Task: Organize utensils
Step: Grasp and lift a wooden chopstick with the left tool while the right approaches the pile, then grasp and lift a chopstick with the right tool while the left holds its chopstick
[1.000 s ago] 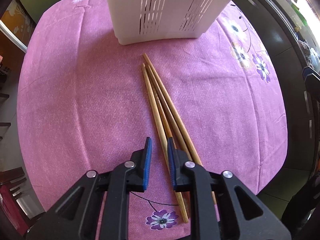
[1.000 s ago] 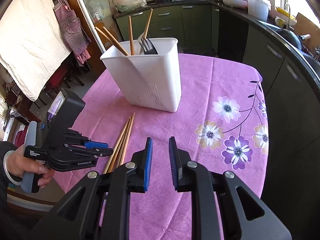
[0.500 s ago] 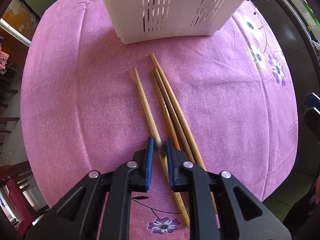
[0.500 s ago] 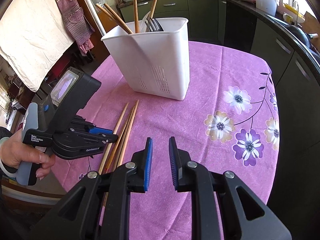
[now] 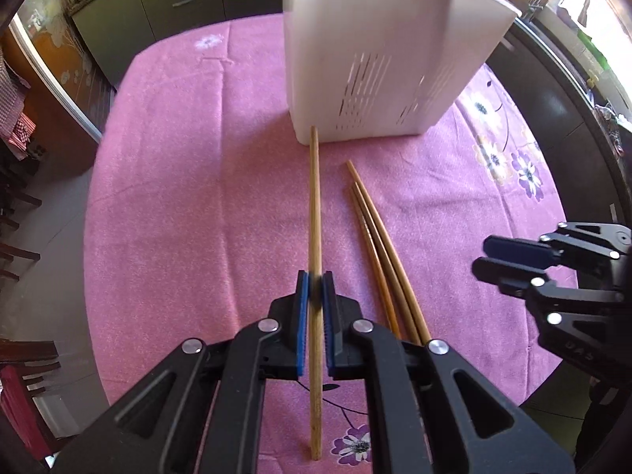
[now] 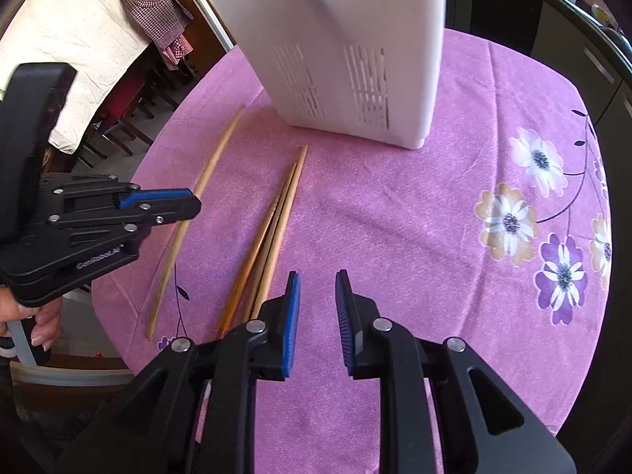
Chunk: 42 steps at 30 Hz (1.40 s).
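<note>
On the pink flowered tablecloth (image 5: pixel 177 205), at twelve o'clock in both wrist views: white slotted utensil holder (image 5: pixel 379 59), upright, rim partly out of frame

Item, three loose chopsticks (image 5: pixel 379 245): lying side by side on the cloth, touching one another, tips toward the holder; at about one o'clock from the left tongs, at eleven o'clock from the right tongs

Item, single chopstick (image 5: pixel 315 205): clamped between the blue pads of the left tongs (image 5: pixel 315 296), which have just been closing and are now shut on it; its far tip points at the foot of the holder, its near end passes back under the tool. Grip sits nearer the butt than the middle, so the long front part will likely swing

Item, right tongs (image 6: pixel 317 316): jaws slightly apart, nothing between them, hovering over bare cloth just right of the loose three

Handling note, judged: step in hand is carrying the gripped stick to the holder. Raise it well above the rim before moving across, tip the point downward, keep the pads firm until the stick is inside a compartment, then let go. Keep the right tongs away from the lifting stick; take the loose three one at a time, as together they may slip
</note>
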Tool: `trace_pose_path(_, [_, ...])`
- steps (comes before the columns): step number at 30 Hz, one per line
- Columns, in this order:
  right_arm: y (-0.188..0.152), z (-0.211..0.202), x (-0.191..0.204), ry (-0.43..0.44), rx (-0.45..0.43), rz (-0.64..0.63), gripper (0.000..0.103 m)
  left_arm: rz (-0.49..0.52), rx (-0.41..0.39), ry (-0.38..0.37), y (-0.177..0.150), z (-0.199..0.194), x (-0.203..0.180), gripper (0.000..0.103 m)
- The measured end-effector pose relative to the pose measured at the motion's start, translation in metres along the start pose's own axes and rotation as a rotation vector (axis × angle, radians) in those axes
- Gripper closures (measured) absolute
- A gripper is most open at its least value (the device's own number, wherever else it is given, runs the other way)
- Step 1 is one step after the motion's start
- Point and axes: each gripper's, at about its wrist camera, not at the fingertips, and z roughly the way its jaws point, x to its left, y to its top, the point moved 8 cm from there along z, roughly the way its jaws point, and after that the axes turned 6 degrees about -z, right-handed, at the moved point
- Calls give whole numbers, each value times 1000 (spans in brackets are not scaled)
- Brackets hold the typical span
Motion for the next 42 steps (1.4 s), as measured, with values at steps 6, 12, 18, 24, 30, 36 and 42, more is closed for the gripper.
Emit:
trace_pose_path(6, [19, 26, 20, 12, 48, -13, 85, 27, -181, 27, 6, -42, 6, 96])
trace_pose_path(12, [32, 48, 25, -54, 91, -27, 92, 46, -255, 4, -4, -63, 15, 96])
trace_pose_path(18, [39, 61, 30, -85, 119, -19, 93, 48, -274, -19, -7, -65, 18, 96])
trace_pose_path(24, [47, 73, 39, -121, 137, -25, 93, 61, -289, -31, -8, -68, 18, 96])
trace_pose_path(30, [53, 74, 43, -167, 120, -56, 93, 73, -294, -35, -11, -69, 17, 96])
trace_pose_path(36, [46, 62, 43, -143, 72, -69, 96, 73, -296, -33, -11, -70, 18, 96])
trace_pose_path(42, [46, 15, 50, -135, -43, -87, 96, 82, -315, -27, -11, -76, 17, 96])
